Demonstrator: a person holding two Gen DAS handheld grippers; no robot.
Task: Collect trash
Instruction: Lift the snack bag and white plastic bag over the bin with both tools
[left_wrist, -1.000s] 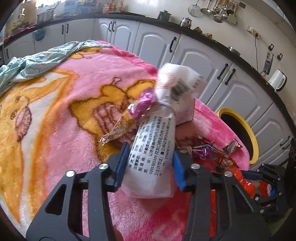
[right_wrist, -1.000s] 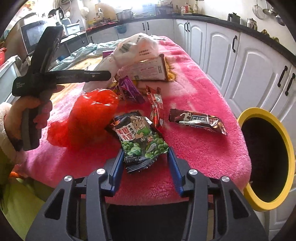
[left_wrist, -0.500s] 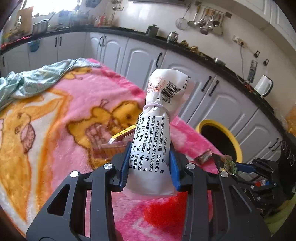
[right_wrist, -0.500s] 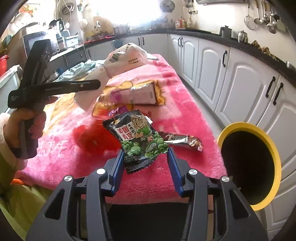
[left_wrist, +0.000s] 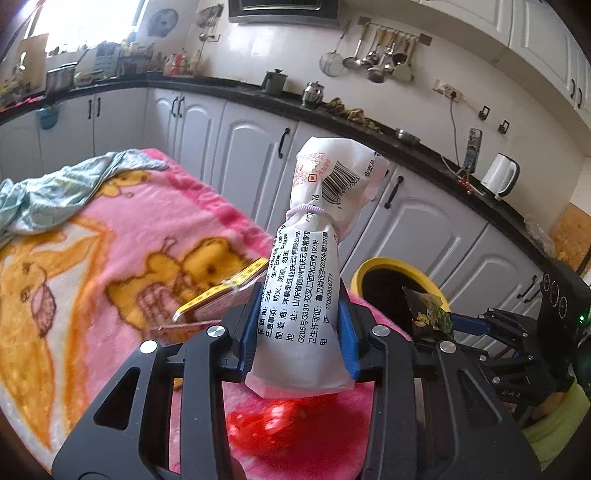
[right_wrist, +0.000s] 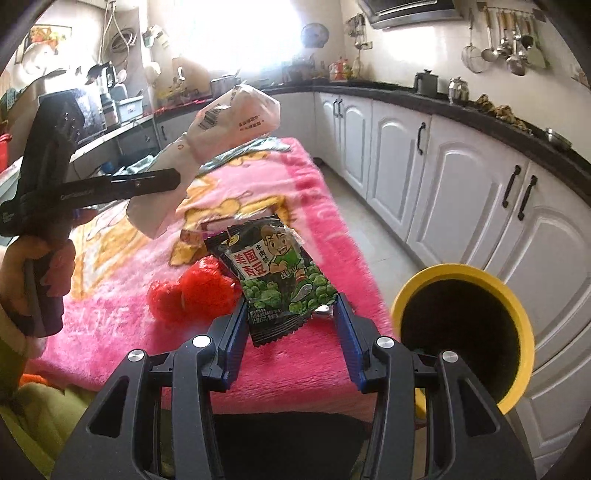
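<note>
My left gripper (left_wrist: 298, 334) is shut on a white printed tissue pack (left_wrist: 309, 269), held upright above the pink blanket table; the pack also shows in the right wrist view (right_wrist: 207, 147). My right gripper (right_wrist: 291, 328) is shut on a green pea snack packet (right_wrist: 277, 277), lifted above the table's near edge; the packet shows small in the left wrist view (left_wrist: 428, 314). A yellow-rimmed black bin (right_wrist: 461, 332) stands on the floor right of the table, also in the left wrist view (left_wrist: 391, 280).
A red plastic bag (right_wrist: 195, 291) and a flat carton (left_wrist: 221, 299) lie on the pink blanket (left_wrist: 92, 258). A teal cloth (left_wrist: 55, 192) lies at its far end. White cabinets (right_wrist: 461, 192) line the aisle beyond the bin.
Both grippers have risen from the table with their loads. The snack packet and the tissue pack now hang higher, nearer the bin; other wrappers have dropped out of view.
</note>
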